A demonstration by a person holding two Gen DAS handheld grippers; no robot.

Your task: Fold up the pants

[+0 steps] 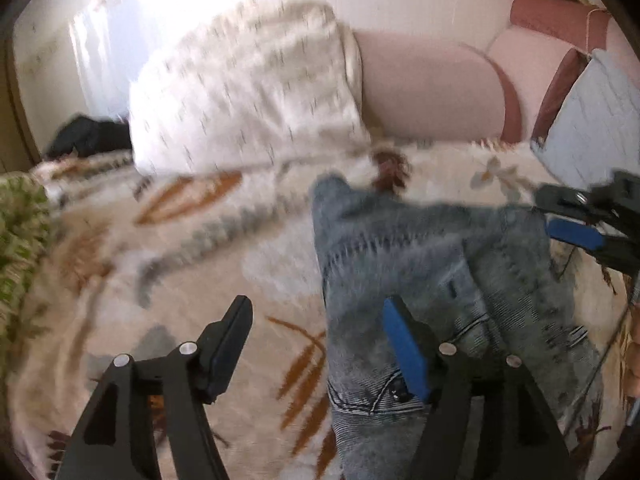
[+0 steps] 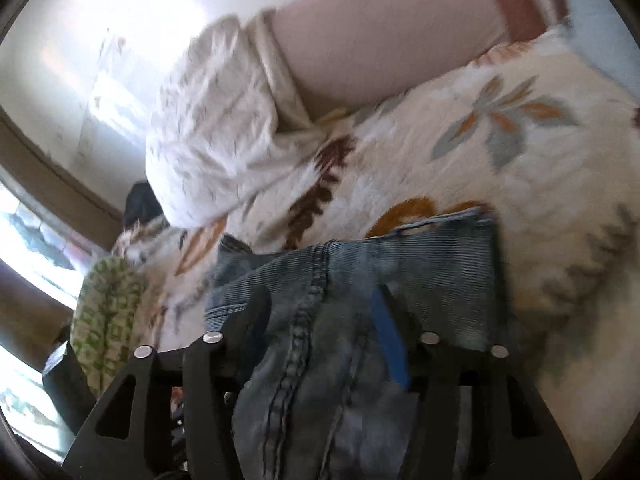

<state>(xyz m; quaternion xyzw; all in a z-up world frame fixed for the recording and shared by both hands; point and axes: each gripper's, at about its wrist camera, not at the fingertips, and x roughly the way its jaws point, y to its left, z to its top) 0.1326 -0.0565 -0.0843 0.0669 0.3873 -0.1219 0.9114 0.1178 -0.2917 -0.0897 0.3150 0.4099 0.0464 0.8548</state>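
Both wrist cameras look forward and down along their black fingers (image 1: 236, 344), close over the bed; both show the faded blue denim pants (image 1: 420, 248), the cream leaf-patterned blanket (image 2: 520, 168) and the white speckled pillow (image 1: 248, 88).

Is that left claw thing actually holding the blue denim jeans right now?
Apart. In the left wrist view the left gripper stands open over the patterned blanket, nothing between its fingers; the blue denim jeans lie beside it.

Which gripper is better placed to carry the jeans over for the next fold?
Probably the right gripper: the jeans bunch between its fingers. The left gripper stands open over the blanket, only its right finger above the denim.
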